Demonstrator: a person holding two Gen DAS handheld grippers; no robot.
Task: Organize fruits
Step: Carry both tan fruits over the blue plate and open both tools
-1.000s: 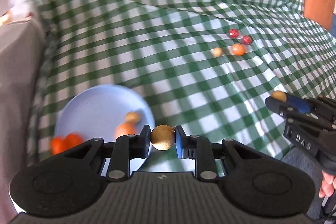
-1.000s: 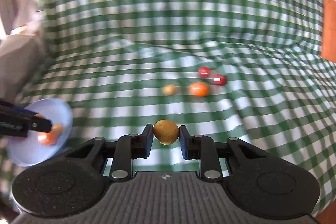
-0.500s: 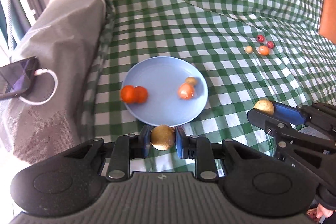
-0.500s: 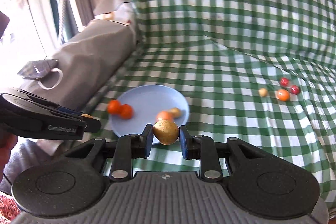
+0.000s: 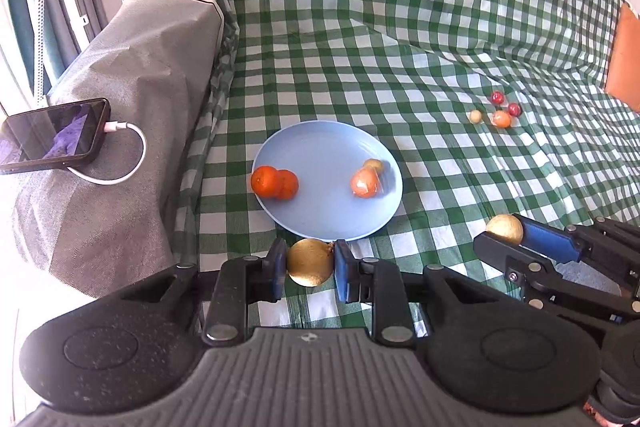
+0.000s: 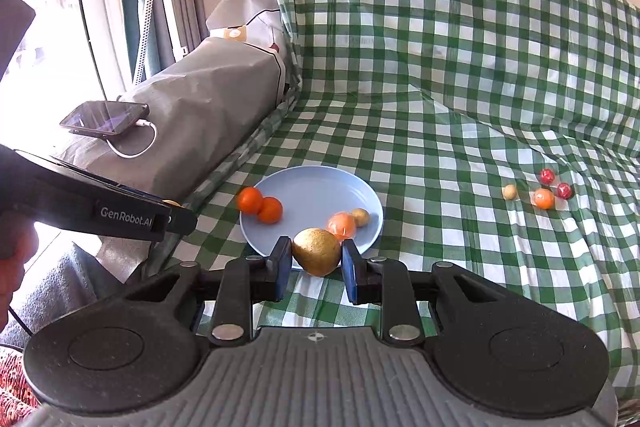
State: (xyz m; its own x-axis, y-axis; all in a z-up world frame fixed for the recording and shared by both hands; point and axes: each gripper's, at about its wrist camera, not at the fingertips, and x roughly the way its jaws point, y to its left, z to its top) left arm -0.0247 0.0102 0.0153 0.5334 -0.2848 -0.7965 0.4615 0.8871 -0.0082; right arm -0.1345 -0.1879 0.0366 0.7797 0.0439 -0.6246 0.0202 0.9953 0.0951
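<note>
Left claw (image 5: 310, 265) clamped on golden fruit (image 5: 310, 263); right claw (image 6: 316, 259) clamped on yellow fruit (image 6: 317, 255); blue plate (image 5: 320, 215) just ahead of both.

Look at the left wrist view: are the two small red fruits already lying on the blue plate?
No, the two small red fruits lie on the checked cloth, well apart from the blue plate.

1. Bright daylight enters from the window (image 6: 60, 27) on the left, blown out white there.
2. The checked cloth (image 5: 400, 47) is evenly lit, with soft shadows in its folds.
3. Both views are sharp, with no motion blur.
4. Fisheye distortion bends the edges and darkens the corners.
</note>
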